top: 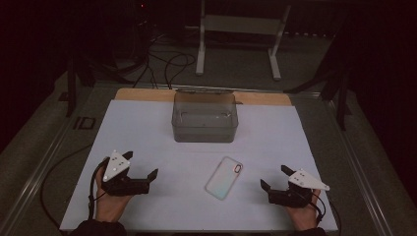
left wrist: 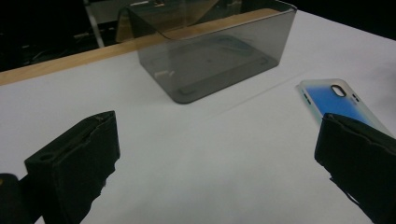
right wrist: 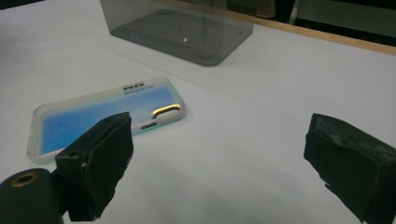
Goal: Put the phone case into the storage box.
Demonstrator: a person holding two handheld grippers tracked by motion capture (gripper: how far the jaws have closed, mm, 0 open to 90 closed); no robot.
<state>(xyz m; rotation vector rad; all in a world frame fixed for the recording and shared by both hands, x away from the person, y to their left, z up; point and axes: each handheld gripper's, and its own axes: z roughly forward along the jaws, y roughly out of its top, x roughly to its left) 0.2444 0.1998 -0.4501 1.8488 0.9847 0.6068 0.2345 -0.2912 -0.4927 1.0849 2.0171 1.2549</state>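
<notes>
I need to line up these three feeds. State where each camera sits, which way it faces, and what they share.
High view: above the person's side, looking forward and down on the white table; both hands show, holding the left gripper and right gripper.
Left gripper view: on the left gripper, facing the smoky translucent plastic bin.
Right gripper view: on the right gripper, facing the bin.
Shared: the bin and the pale blue phone case.

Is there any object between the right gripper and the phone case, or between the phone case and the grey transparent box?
Nothing visible does. The right gripper is open, with bare white table between it and the phone case. Bare table also separates the case from the box behind it.
</notes>
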